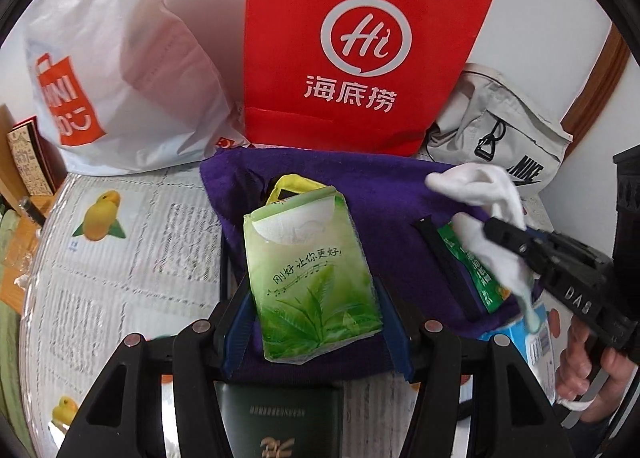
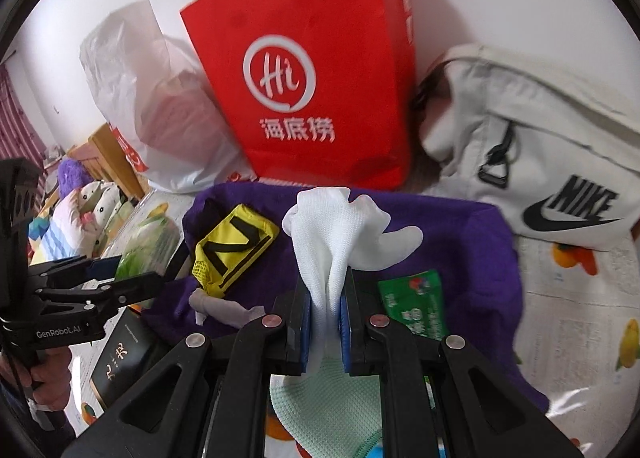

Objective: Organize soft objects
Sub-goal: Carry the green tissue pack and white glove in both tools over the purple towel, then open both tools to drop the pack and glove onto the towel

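Right tongs closed on a white knit glove, whose fingers stand above the blue pads and whose green cuff hangs below. Beneath lies a purple cloth. Just right of the tongs, a green packet; to their left, a yellow mesh pouch. Beyond them, a red paper bag. Far left, the left tongs grip a green tissue pack.

The tissue pack is pale green with leaf print. The glove is white with a mint-green cuff, lying over a purple cloth. Upper centre, the paper bag is red with white lettering.
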`<state>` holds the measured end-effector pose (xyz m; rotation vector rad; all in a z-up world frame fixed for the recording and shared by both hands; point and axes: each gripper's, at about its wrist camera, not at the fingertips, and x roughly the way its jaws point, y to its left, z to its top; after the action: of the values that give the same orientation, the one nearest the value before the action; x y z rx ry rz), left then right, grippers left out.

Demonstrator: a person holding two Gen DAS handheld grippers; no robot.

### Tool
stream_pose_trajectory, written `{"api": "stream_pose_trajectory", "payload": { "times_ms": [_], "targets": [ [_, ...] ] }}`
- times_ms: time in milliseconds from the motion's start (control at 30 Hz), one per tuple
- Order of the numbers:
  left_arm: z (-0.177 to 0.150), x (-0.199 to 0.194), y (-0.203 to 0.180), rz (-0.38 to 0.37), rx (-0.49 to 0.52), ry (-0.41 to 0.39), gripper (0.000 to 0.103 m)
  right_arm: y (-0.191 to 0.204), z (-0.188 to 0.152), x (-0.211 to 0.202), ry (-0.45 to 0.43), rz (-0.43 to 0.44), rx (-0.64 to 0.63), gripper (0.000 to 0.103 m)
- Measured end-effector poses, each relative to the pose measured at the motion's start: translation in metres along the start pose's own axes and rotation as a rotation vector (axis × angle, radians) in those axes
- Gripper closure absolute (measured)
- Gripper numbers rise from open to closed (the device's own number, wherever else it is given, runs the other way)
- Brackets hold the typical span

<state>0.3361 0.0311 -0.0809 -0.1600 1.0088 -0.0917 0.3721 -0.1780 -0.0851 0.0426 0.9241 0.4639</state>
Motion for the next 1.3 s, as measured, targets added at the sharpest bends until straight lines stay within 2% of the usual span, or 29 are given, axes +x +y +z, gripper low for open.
{"api": "stream_pose_trajectory", "payload": {
  "times_ms": [333, 667, 733, 767, 800, 867, 1133, 1300],
  "targets": [
    [0.014, 0.034, -0.001, -0.019, -0.013, 0.047, 0.047, 0.004, 0.001, 0.042, 0.083, 0.053, 0.003, 0.089],
    [0.019, 0.055, 0.001, -0.022, -0.024, 0.073, 0.047, 0.007, 0.002, 0.061, 0.131, 0.034, -0.009, 0.088],
    [0.019, 0.056, 0.0, -0.023, -0.022, 0.073, 0.042, 0.006, 0.003, 0.061, 0.133, 0.03, -0.011, 0.08],
    [0.019, 0.056, -0.001, -0.02, -0.019, 0.074, 0.036, 0.006, 0.003, 0.061, 0.131, 0.029, -0.008, 0.068],
    [0.019, 0.055, 0.0, -0.016, -0.02, 0.072, 0.032, 0.006, 0.004, 0.06, 0.124, 0.027, -0.004, 0.055],
    [0.02, 0.054, -0.001, -0.005, -0.021, 0.068, 0.032, 0.005, 0.004, 0.054, 0.096, 0.027, 0.003, 0.047],
    [0.011, 0.018, 0.013, 0.005, -0.05, 0.027, 0.032, 0.006, -0.005, 0.008, 0.037, 0.016, 0.022, 0.047],
    [-0.007, -0.018, 0.021, -0.032, -0.075, -0.008, 0.033, 0.024, -0.035, -0.041, -0.005, -0.032, -0.025, 0.047]
  ]
}}
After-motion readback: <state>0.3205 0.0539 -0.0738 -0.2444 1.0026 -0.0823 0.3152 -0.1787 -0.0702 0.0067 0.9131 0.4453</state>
